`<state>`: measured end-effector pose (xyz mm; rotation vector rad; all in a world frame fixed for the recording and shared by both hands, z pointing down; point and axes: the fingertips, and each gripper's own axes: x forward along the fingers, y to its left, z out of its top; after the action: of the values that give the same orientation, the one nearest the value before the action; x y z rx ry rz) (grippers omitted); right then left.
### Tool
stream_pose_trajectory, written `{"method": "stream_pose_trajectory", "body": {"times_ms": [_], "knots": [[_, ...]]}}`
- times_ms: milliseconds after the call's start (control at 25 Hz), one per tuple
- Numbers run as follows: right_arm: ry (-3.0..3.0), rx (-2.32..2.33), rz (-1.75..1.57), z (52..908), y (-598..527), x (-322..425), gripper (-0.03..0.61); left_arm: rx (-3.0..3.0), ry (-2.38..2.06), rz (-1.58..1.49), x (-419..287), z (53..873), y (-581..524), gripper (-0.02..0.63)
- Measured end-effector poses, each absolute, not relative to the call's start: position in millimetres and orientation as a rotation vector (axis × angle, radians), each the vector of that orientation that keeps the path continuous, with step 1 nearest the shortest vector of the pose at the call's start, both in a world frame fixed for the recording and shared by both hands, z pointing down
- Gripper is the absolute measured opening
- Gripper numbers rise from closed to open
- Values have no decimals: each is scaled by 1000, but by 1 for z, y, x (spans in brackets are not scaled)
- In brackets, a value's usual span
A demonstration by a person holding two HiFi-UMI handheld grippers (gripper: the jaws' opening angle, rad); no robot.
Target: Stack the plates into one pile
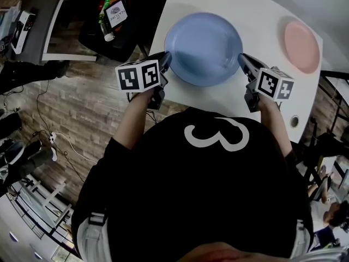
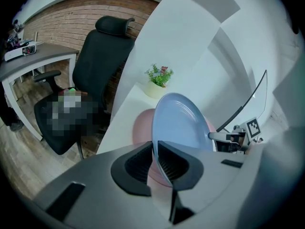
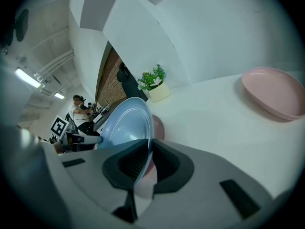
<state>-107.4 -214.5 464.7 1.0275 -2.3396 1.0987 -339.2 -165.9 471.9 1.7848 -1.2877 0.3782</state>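
- While the two grippers face each other across it, the blue plate [image 1: 203, 47] is held between them. Its left rim is in the left gripper [image 1: 165, 61] and its right rim in the right gripper [image 1: 244, 63].
- Seen from the left gripper view, the jaws are clamped on the plate's thin rim, which runs edge-on through the narrow slot between them. The plate's hollow spreads out beyond the jaw tips, with the other gripper gripping its far edge.
- Seen from the right gripper view, it is the same. The jaws are pressed together on the rim, only the plate's edge lies between them, and the left gripper shows at the plate's far side.
- A pink plate [image 1: 301, 45] lies flat on the white table [image 1: 229, 100], well out to the outer side of the right jaws and apart from the blue plate.
- Just past the left jaws, behind the blue plate, a pinkish round shape [image 2: 140, 128] peeps out. It is probably a second pink plate, though most of it is covered.
- Beyond the tips of both pairs of jaws, a potted plant [image 3: 155, 82] stands at the table's far edge.
- Off to the outer side of the left jaws, a black office chair [image 2: 102, 56] stands beside the table.
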Motion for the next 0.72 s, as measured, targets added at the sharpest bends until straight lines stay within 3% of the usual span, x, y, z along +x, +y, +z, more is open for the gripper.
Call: {"method": "stream_pose_trajectory", "body": {"times_ms": [720], "knots": [[-2262, 1018, 1208, 500, -222, -122, 44, 1752, -1268, 362, -354, 501, -183, 51]]}}
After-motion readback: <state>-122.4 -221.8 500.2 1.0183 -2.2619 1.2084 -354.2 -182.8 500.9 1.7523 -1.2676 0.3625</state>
